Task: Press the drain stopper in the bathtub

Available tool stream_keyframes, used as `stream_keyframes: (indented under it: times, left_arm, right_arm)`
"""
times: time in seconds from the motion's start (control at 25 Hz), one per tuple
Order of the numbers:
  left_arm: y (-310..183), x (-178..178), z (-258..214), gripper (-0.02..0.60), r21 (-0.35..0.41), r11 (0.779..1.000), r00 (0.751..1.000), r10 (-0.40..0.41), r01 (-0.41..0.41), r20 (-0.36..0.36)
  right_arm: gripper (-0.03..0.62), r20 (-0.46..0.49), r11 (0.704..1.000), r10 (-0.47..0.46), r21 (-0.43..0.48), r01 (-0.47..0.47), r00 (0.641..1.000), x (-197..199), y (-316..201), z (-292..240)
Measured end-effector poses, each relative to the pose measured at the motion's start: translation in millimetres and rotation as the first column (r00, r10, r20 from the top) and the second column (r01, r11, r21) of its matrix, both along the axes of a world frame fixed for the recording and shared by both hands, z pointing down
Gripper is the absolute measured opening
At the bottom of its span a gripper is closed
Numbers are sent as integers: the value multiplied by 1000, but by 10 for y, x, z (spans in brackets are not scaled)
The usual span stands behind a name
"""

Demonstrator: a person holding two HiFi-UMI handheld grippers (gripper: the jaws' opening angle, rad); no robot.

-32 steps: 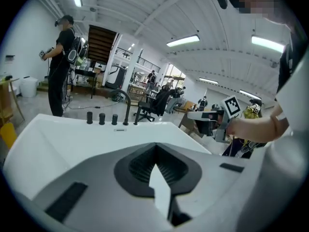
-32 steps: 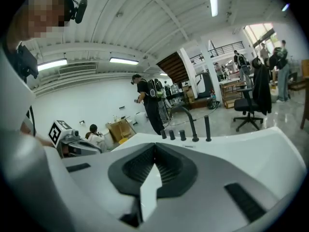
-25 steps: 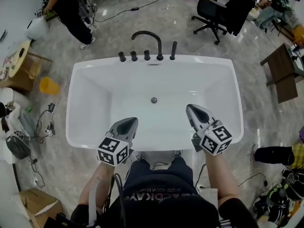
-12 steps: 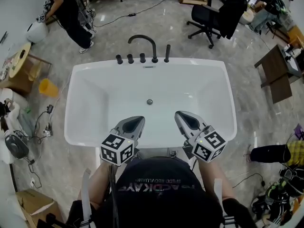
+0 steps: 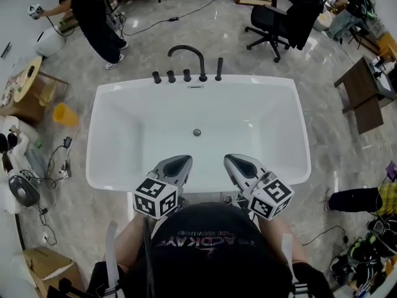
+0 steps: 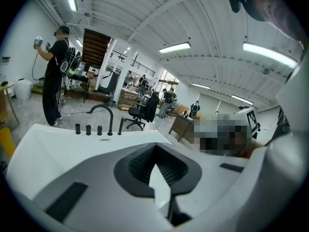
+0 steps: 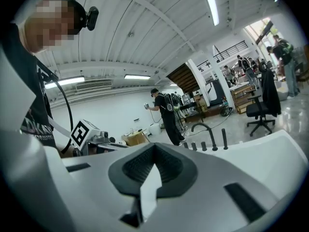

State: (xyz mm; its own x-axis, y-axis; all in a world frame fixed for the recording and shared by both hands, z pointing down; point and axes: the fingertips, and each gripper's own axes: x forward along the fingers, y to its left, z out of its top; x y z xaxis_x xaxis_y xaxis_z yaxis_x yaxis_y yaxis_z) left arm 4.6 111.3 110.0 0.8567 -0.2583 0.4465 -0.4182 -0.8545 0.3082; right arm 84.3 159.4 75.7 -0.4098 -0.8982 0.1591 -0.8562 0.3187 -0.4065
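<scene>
One drain stopper (image 5: 196,132) — small, round, grey metal, set flat in the middle of the tub floor; raised or pressed cannot be told. One bathtub (image 5: 124,92) — white, glossy, rectangular with rounded corners, standing on a marbled floor.

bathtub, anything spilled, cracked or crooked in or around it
Nothing stands out. The bathtub looks intact with no spill visible, the drain stopper sits in the middle of its floor, and the faucet stands upright at the far rim. The left gripper and right gripper are shut on nothing at the near rim.
</scene>
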Motion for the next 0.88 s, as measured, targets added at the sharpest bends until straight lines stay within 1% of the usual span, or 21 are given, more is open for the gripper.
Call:
stream_keyframes:
  times: [0.12, 0.32, 0.52, 0.88]
  left_arm:
    - [33, 3, 10, 5, -8, 1000, 1000, 0, 1, 6]
    - [105, 23, 78, 5, -22, 1000, 1000, 10, -9, 19]
    - [72, 51, 56, 5, 0, 1000, 1000, 11, -11, 24]
    - [17, 58, 19, 5, 8, 1000, 1000, 5, -5, 20]
  right_arm:
    - [12, 18, 1000, -11, -10, 11, 1000, -85, 17, 26]
    - [12, 17, 997, -71, -27, 71, 997, -274, 13, 107]
    - [12, 14, 995, -100, -28, 101, 995, -308, -25, 119]
    - [11, 13, 992, -119, -30, 119, 993, -324, -79, 105]
